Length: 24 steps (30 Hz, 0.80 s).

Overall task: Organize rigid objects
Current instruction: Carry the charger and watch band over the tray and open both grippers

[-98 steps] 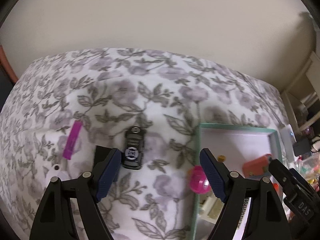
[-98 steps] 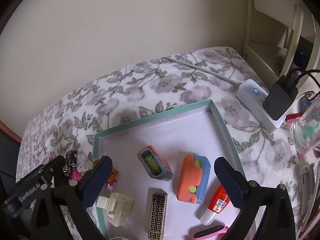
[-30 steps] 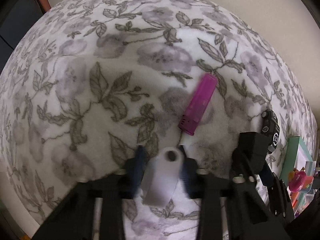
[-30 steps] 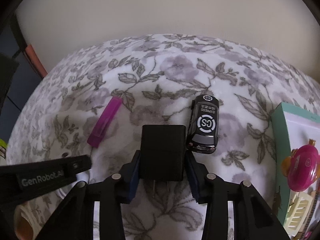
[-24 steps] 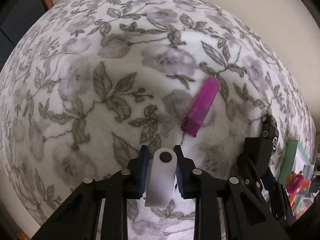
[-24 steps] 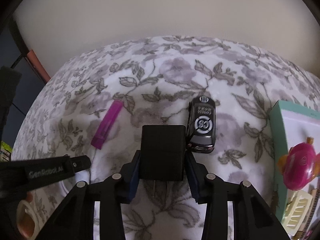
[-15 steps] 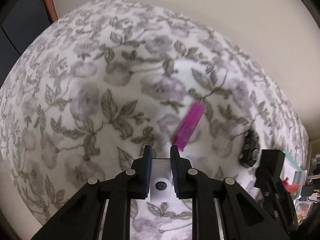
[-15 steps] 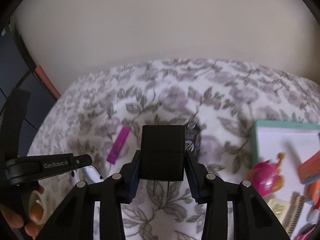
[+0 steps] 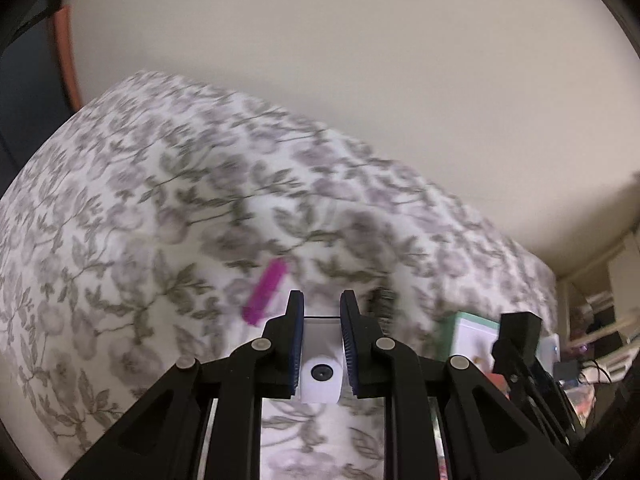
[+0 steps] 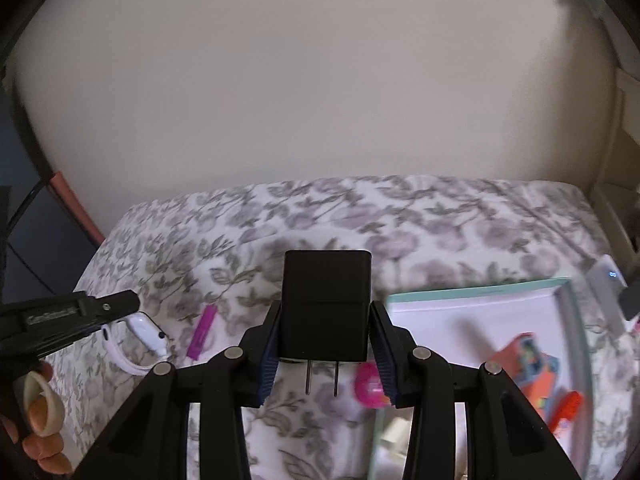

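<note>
My left gripper (image 9: 322, 312) is shut on a white cable plug (image 9: 320, 372) and holds it above the floral cloth (image 9: 140, 208); it also shows in the right wrist view (image 10: 144, 326) with its white cable trailing. My right gripper (image 10: 326, 320) is shut on a black wall charger (image 10: 325, 304), prongs toward the camera, held above the cloth; it also shows at the right of the left wrist view (image 9: 518, 336). A teal-rimmed tray (image 10: 480, 284) lies to the right. A purple stick (image 9: 266, 292) and a black toy car (image 9: 380, 306) lie on the cloth.
The tray holds an orange and blue case (image 10: 532, 364) and other small items; a pink toy (image 10: 370, 384) sits at its left edge. A white power strip (image 10: 606, 284) lies beyond the tray. A wall backs the table, with shelves (image 10: 624, 128) at right.
Both grippers have risen and pulled back with their loads. The left one lifted the white plug off the cloth; the right one swung toward the tray.
</note>
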Motion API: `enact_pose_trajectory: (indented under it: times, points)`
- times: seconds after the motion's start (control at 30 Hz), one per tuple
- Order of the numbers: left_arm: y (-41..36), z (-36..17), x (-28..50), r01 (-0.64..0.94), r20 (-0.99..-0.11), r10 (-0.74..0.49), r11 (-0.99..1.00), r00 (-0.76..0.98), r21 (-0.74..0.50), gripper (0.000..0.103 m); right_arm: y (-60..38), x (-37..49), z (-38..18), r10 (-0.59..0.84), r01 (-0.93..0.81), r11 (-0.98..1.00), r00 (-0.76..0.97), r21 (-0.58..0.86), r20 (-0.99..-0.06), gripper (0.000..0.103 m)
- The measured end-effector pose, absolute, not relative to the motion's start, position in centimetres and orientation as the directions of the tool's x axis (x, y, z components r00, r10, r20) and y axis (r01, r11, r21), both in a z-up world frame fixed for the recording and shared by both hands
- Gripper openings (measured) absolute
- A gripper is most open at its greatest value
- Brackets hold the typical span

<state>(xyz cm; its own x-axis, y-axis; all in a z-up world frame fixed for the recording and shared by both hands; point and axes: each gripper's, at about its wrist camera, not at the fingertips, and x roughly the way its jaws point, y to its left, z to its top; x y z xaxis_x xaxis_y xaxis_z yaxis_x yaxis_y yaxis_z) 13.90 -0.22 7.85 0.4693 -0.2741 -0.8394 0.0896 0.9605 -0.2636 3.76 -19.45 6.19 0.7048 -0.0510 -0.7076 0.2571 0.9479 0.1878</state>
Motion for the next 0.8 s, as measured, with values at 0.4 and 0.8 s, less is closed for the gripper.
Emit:
enact_pose_trajectory:
  times: [0.4,0.8]
  points:
    - [-10.1,11.0,9.0,0.373,-0.796,-0.424,0.888,0.432,-0.270,0.019,-28.6,-0.6,7.7,-0.195,0.441,0.882,0.666,0.168,-0.720,0.044]
    - [-19.6,7.8,3.7,0.578,-0.847,-0.437,0.790,0.303,-0.201,0.019,-36.1,-4.1,4.0,-0.214,0.581,0.791,0.556,0.191,-0.803,0.044]
